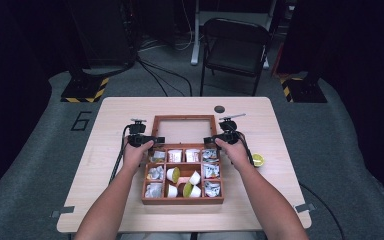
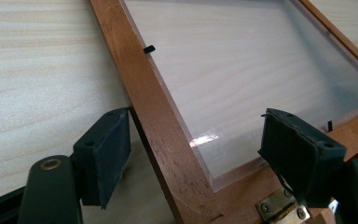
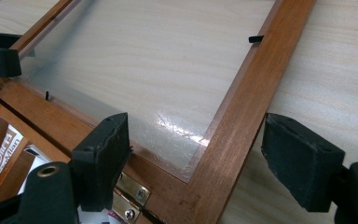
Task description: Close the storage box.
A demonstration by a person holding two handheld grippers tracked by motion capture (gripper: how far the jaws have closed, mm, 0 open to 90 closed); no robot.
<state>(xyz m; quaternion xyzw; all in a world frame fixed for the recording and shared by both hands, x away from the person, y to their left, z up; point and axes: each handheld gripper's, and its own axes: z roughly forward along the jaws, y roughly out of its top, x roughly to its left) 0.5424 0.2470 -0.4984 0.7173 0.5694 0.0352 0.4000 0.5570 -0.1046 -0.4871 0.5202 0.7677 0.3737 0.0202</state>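
Lid (image 1: 184,129) of the wooden compartment box (image 1: 182,200) is seen laid fully open and flat on the desk (image 1: 105,130), hinged at the box's 12 o'clock edge, its clear pane letting the pale desk grain be seen through the brown frame. The box itself is placed near the middle of the desk, at 6 o'clock of the lid, and its compartments are filled with small white pods and crumpled packets. A dark folding chair (image 1: 235,47) is stood on the floor beyond the desk at 12 o'clock. The left gripper (image 1: 156,140) is held at the lid's 9 o'clock side, close to the hinge corner; in the left gripper view (image 2: 193,154) its jaws are spread to either side of the frame's side rail, one pad out over the desk and the other over the pane, and neither pad is pressed against the wood. The right gripper (image 1: 210,140) is held at the lid's 3 o'clock side; in the right gripper view (image 3: 196,161) the same straddling is shown, with clear gaps between pads and rail, so nothing is gripped. A brass hinge (image 3: 130,198) is seen by that corner. A yellow-green pod (image 1: 258,160) is left on the desk at 3 o'clock of the box, and a small dark disc (image 1: 219,109) lies beyond the lid at 1 o'clock.
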